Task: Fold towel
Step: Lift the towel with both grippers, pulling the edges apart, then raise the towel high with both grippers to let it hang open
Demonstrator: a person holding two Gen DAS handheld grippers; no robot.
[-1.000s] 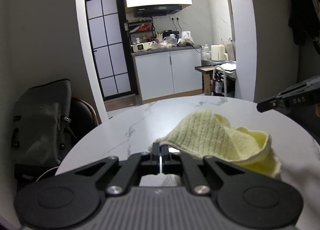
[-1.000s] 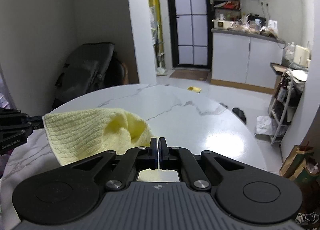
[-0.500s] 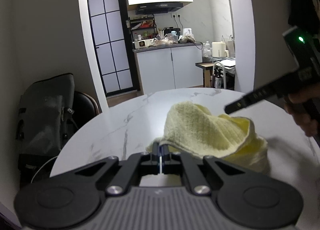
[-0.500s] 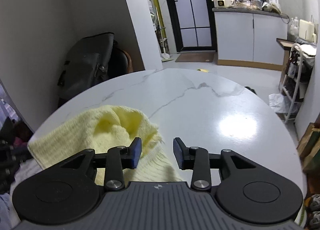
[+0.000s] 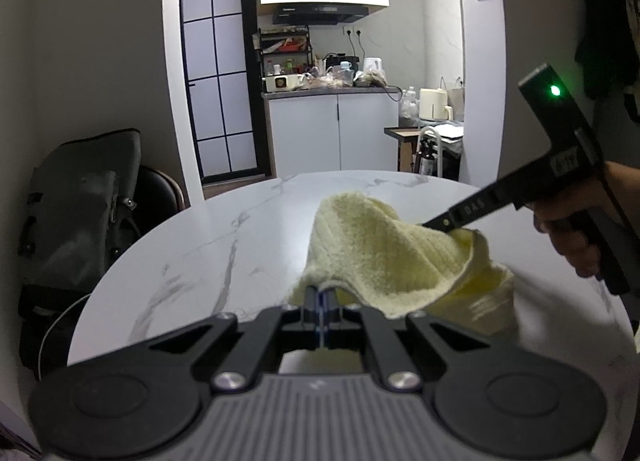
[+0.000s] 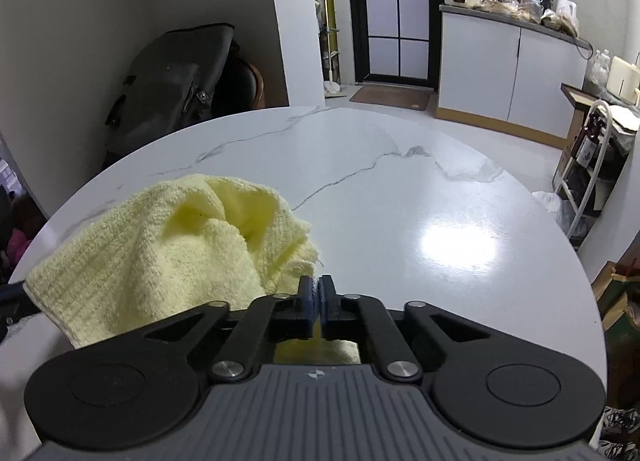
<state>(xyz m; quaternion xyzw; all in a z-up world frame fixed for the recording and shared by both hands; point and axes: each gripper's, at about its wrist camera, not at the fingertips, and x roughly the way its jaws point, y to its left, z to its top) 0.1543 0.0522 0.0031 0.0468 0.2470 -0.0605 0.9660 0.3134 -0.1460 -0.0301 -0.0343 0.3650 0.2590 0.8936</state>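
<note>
Both your tongs pinch the yellow towel above the worktop.

Your left tongs [image 5: 321, 303] clamp one towel [image 5: 384, 257] edge; your right tongs [image 6: 317, 297] sit closed on another edge. The cloth hangs bunched between them over the round marble worktop [image 6: 400, 189].

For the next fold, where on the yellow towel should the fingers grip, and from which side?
The yellow towel lies bunched on the marble table, so only its hems are thin enough to pinch. Grip at the near edge, low and from the near side, one corner each, as the left gripper and right gripper appear to be doing.
</note>
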